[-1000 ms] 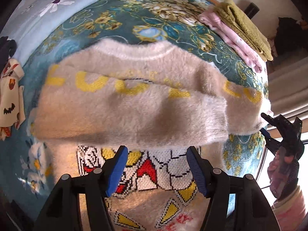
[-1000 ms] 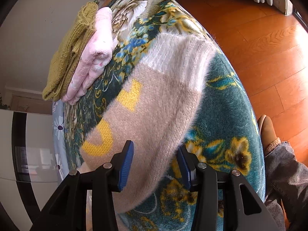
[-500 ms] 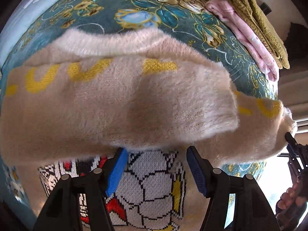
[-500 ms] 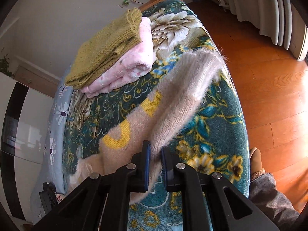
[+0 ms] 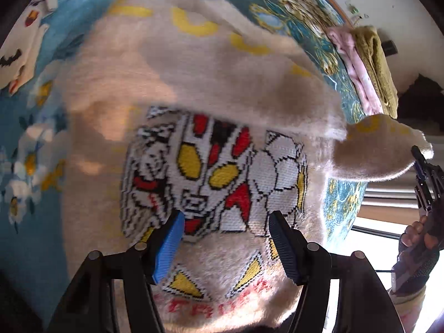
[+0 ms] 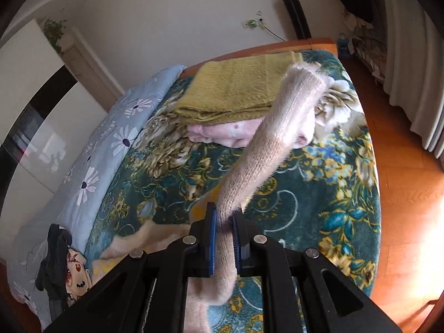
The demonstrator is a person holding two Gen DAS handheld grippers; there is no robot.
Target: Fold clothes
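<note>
Fuzzy beige knit fills both views: the sweater (image 5: 222, 144) lies face-up on the bed (image 6: 319, 194), its knitted cartoon panel showing, and its sleeve (image 6: 266, 149) is now pinched and lifted clear of the blanket. A second ago the right gripper (image 6: 223, 233) straddled that sleeve with its jaws apart while the sleeve lay flat; half a second ago the jaws had closed on it low over the blanket; now they are clamped on it and the cuff end stands up in the air in front of the folded stack. In the left wrist view the same sleeve, which lay stretched out to the side, has swung up and hangs near the sweater's edge, held by the right gripper at the far right. The left gripper (image 5: 223, 238) has its jaws apart throughout, holding nothing, hovering above the lower part of the cartoon panel.

By my reading, the grasp is secured and the sleeve fold is under way: the sleeve likely needs carrying inward across the chest and laying flat. The other sleeve already appears folded across the top.

No containers are visible. Finished items sit as a pile instead: an olive knit (image 6: 236, 91) resting on a pink garment (image 6: 222, 134) near the headboard.
</note>
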